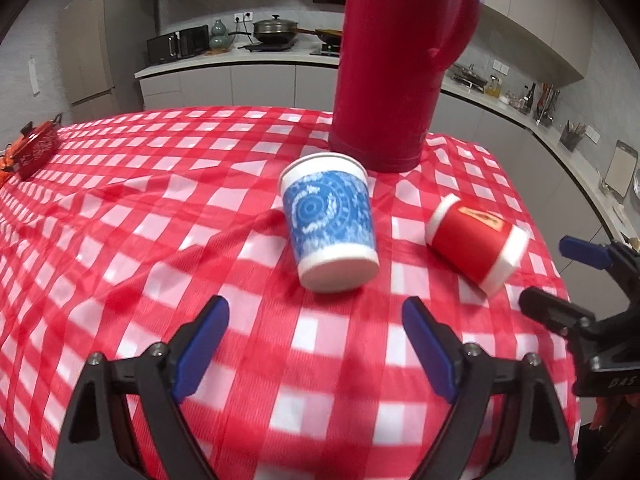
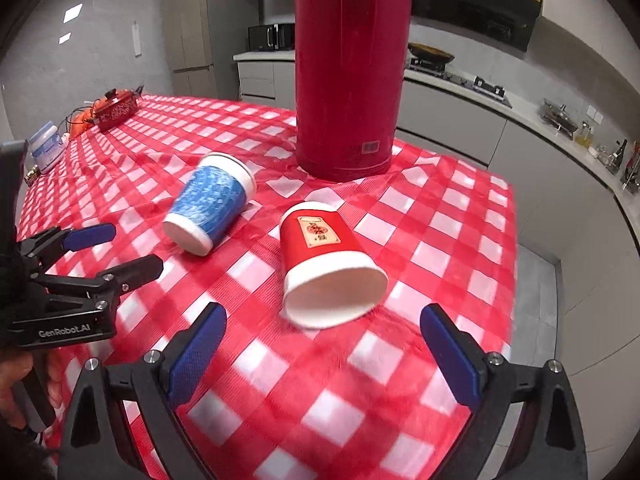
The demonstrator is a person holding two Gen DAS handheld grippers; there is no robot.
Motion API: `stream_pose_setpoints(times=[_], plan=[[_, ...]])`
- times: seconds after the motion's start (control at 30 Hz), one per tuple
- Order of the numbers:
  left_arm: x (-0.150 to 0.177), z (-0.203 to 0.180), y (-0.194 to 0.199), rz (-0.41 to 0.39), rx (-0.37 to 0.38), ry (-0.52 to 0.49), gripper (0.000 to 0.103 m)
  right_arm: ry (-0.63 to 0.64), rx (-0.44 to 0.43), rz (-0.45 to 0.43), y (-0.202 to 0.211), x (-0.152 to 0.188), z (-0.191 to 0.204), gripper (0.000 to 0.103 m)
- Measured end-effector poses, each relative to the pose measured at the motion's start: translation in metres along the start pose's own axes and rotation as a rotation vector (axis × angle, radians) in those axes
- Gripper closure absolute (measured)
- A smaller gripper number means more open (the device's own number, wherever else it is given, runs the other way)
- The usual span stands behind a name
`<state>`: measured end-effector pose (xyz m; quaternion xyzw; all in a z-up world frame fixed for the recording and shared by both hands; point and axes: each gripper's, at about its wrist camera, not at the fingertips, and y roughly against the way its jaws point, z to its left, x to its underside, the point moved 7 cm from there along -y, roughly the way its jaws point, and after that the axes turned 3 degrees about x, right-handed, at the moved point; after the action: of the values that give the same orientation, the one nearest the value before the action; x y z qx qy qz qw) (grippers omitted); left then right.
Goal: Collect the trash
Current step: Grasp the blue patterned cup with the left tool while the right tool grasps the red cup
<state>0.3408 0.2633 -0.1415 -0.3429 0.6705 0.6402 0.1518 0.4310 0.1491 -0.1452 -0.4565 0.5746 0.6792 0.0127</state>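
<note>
Grey kitchen behind, red-checked tablecloth (image 1: 160,240) (creased), two tipped cups

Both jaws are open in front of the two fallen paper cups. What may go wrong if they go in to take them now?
1. The blue cup and the red cup lie on their sides; a nudge may roll them away.
2. The red cup lies near the table edge and may fall off.
3. The tall red flask stands just behind; a push could tip it.
</note>
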Motion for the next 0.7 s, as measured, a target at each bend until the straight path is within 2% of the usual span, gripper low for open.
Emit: stream_pose_setpoints(times=[0.33, 0.4, 0.47, 0.7], plan=[[-0.022, 0.007, -0.038, 0.03, 0.027, -0.007, 0.014, -0.023, 0.001, 0.041, -0.052, -0.021, -0.013, 0.005], [-0.026, 0.008, -0.044, 0.035, 0.032, -0.01, 0.014, -0.036, -0.003, 0.048, -0.06, -0.025, -0.015, 0.009], [-0.029, 0.008, -0.048, 0.04, 0.035, -0.012, 0.014, -0.049, -0.016, 0.059, -0.067, -0.028, -0.016, 0.018], [-0.038, 0.002, -0.057, 0.045, 0.066, -0.015, 0.014, -0.08, -0.023, 0.077, -0.073, -0.026, -0.02, 0.022]])
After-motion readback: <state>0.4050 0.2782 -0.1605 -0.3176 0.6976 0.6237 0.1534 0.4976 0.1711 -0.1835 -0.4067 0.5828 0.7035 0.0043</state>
